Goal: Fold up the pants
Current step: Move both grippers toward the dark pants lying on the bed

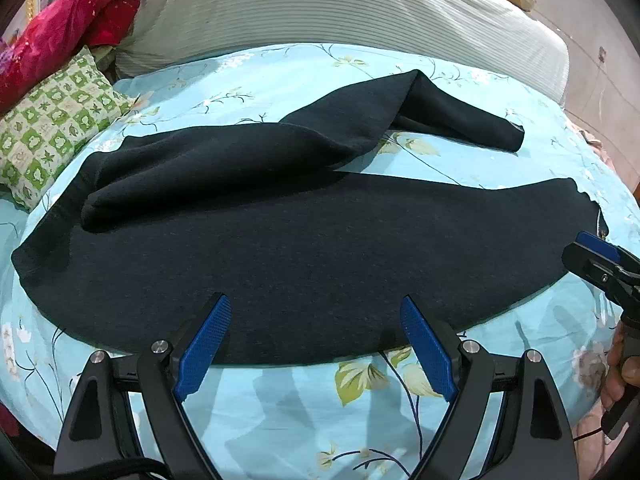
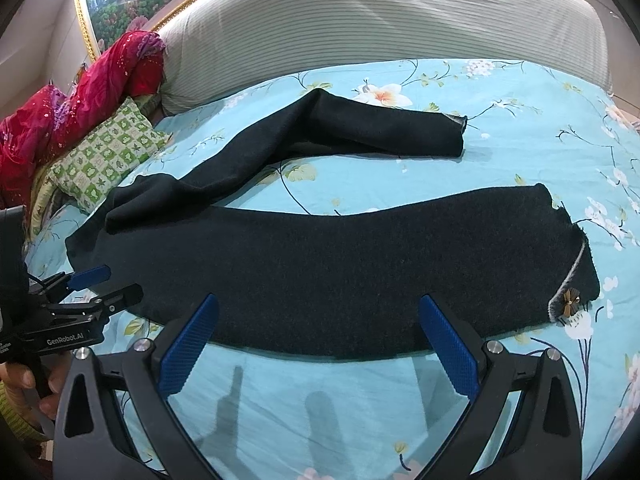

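A pair of dark navy knit pants (image 1: 304, 248) lies spread across a bed covered with a light blue floral sheet (image 1: 280, 408). The near leg stretches flat from left to right, its cuff at the right bearing a small brown flower-shaped ornament (image 2: 570, 300). The far leg is bent at an angle, rising toward the far side and then running right, its cuff (image 2: 456, 136) well apart from the near one, with bare sheet between the two legs. The waist end is bunched at the left.

The left tongs (image 1: 316, 316) hang over the near edge of the near leg, their blue-padded fingers spread wide and holding nothing. The right tongs (image 2: 318, 314) hover likewise over the same near edge, farther right, fingers wide apart and empty.

At the far left a green-and-white checked cushion (image 1: 52, 128) rests beside a crumpled red sequined cloth (image 1: 68, 28). A long white ribbed bolster (image 1: 320, 8) runs along the far side of the bed.
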